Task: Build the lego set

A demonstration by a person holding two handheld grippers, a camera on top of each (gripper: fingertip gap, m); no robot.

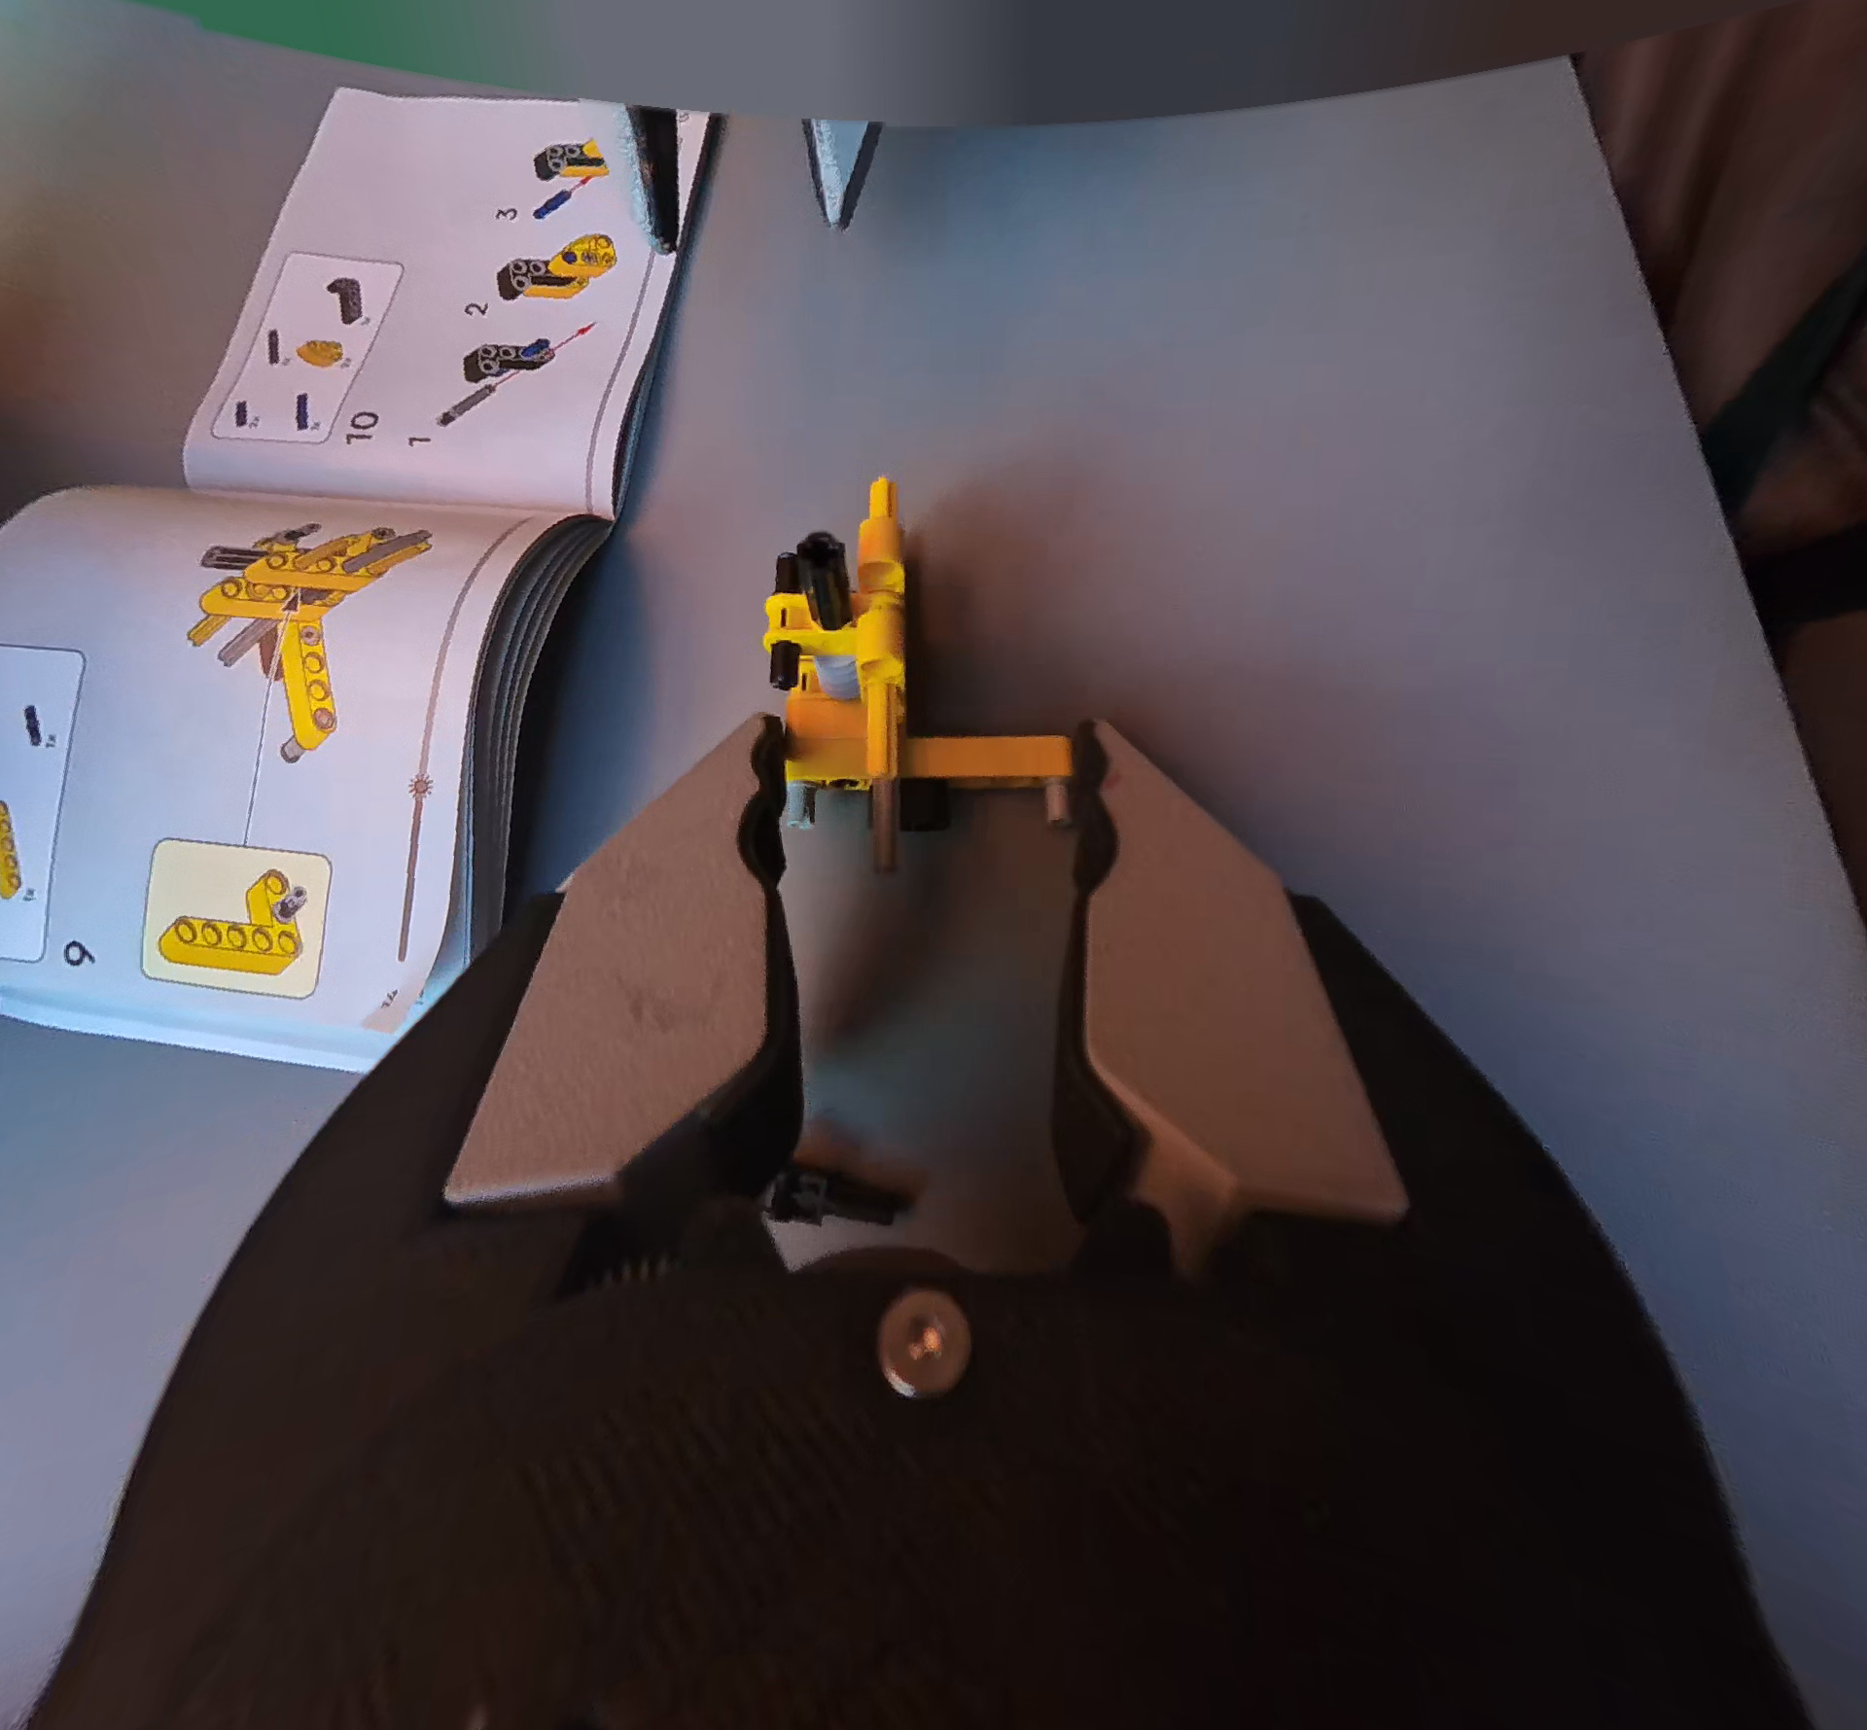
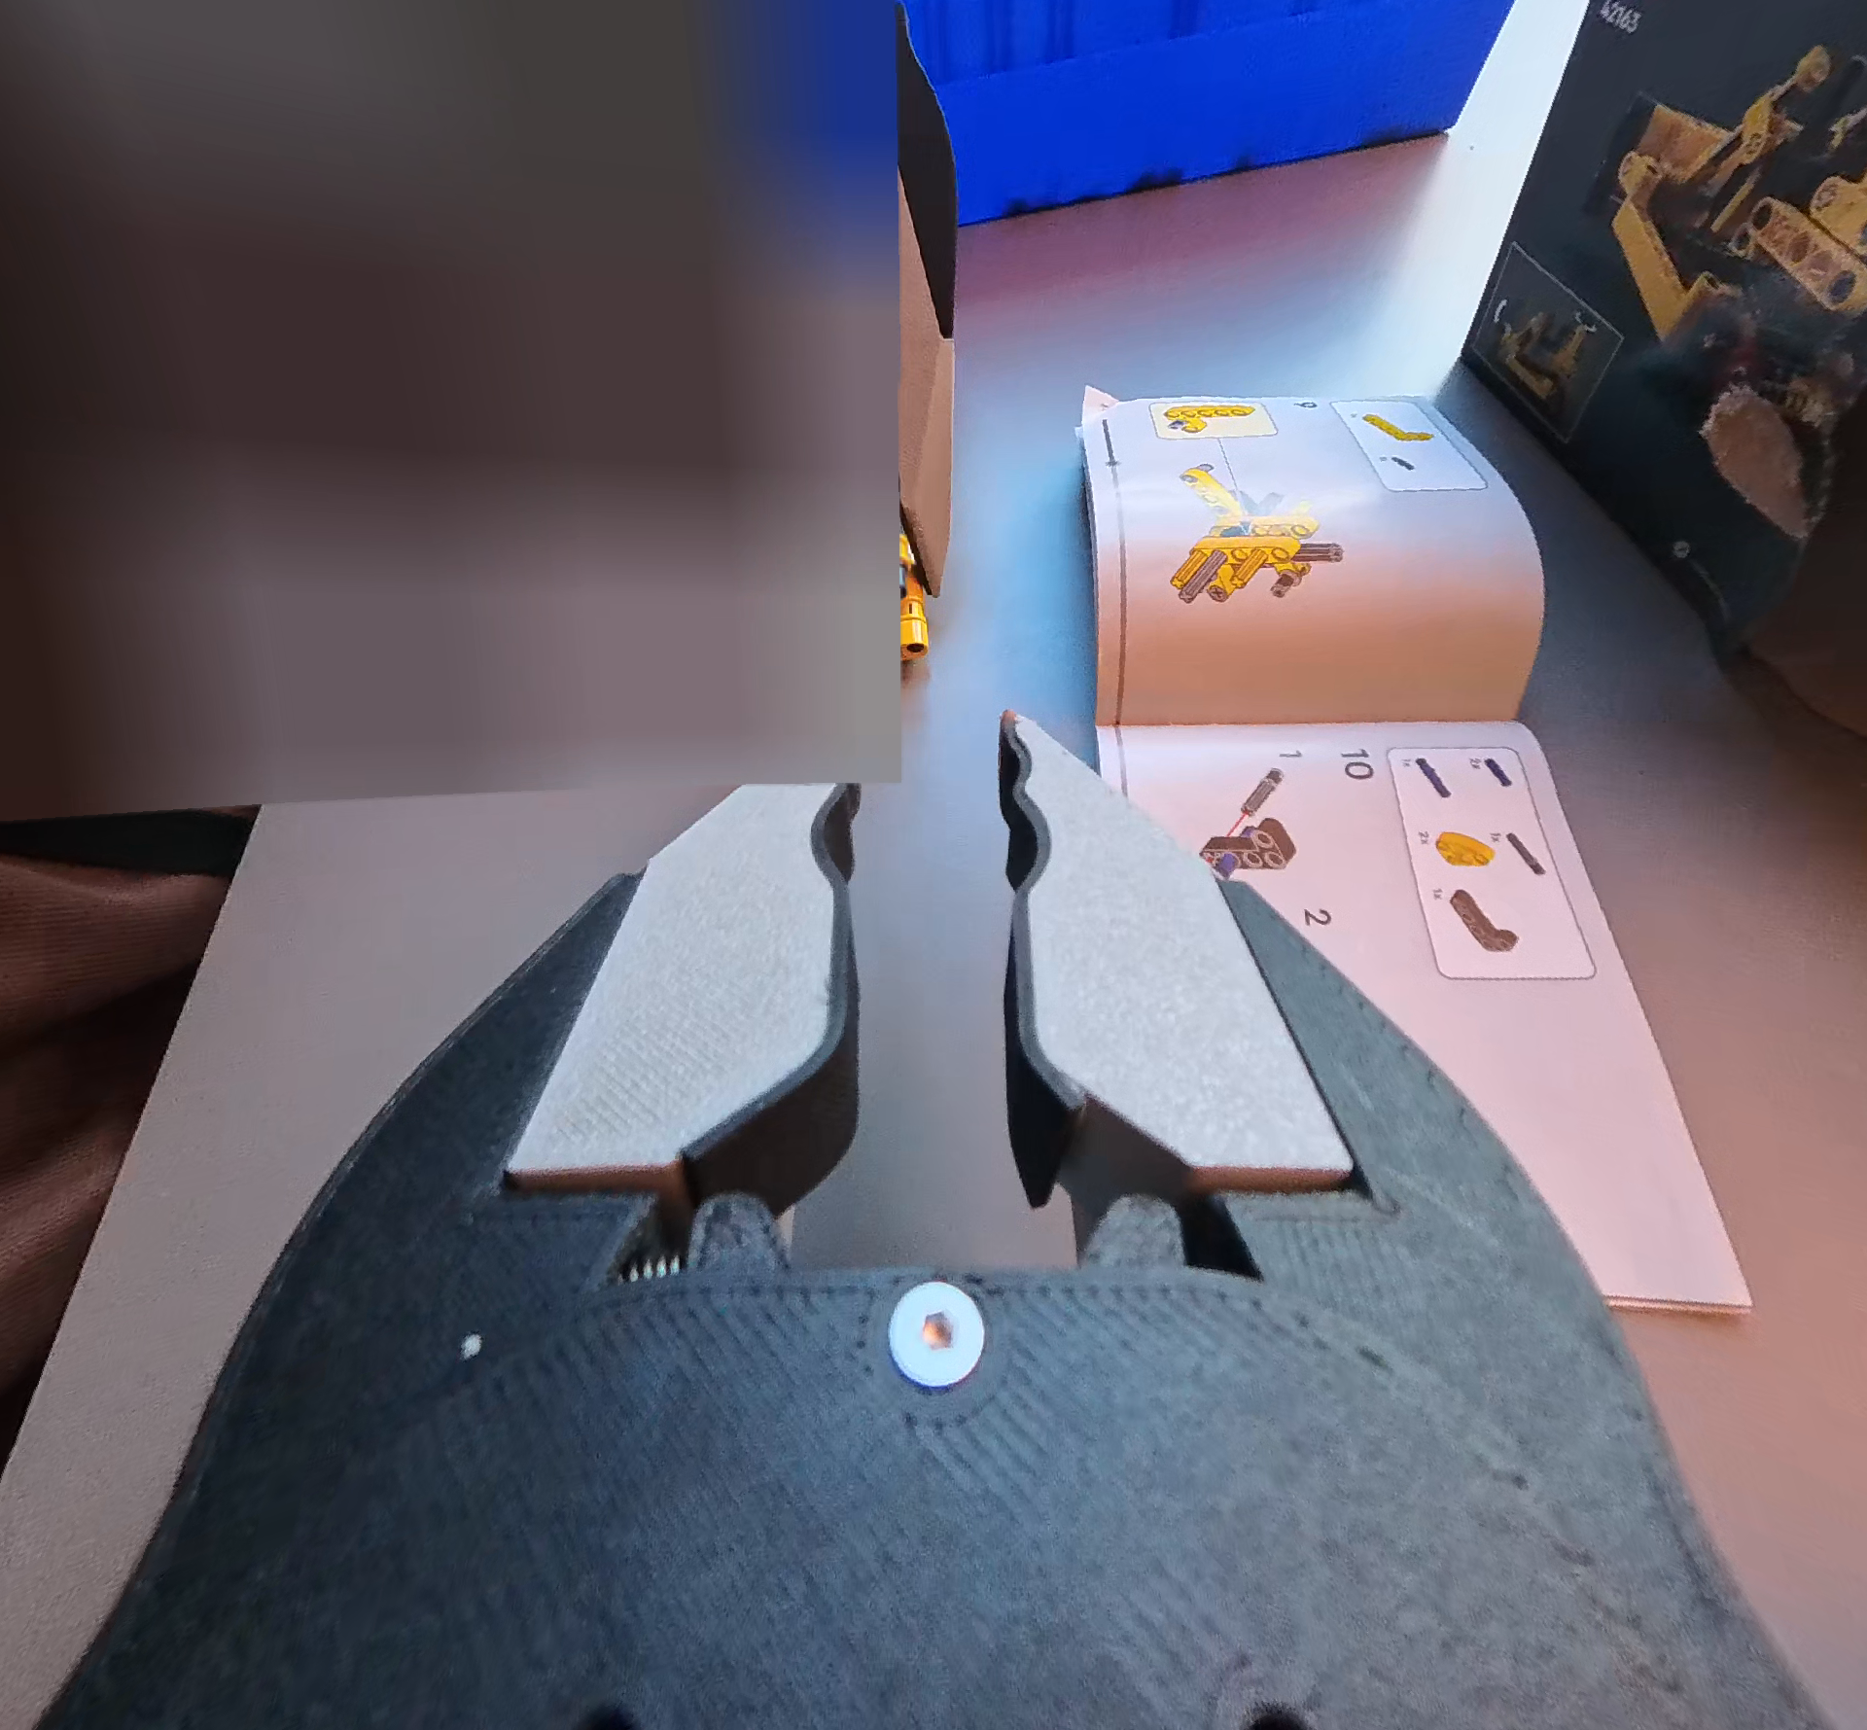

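Observation:
My left gripper (image 1: 927, 752) is shut on a small yellow brick assembly (image 1: 859, 671) with black pins and grey axles. The left pad presses its yellow block and the right pad presses the end of its yellow beam (image 1: 995, 757), just over the grey table (image 1: 1313, 469). My right gripper (image 2: 929, 772) is open with nothing between its fingers; its left fingertip is partly hidden by a blurred patch. A yellow end of the assembly (image 2: 912, 616) shows ahead of it in the right wrist view. The right gripper's fingertips (image 1: 839, 176) show far across the table in the left wrist view.
An open instruction booklet (image 1: 303, 671) lies left of the assembly; in the right wrist view the booklet (image 2: 1313, 621) is on the right. A blue bin (image 2: 1212, 45) stands at the back. A dark toy box (image 2: 1717, 267) stands at far right. The gap from one gripper's tips to the other's is roughly 9 cm.

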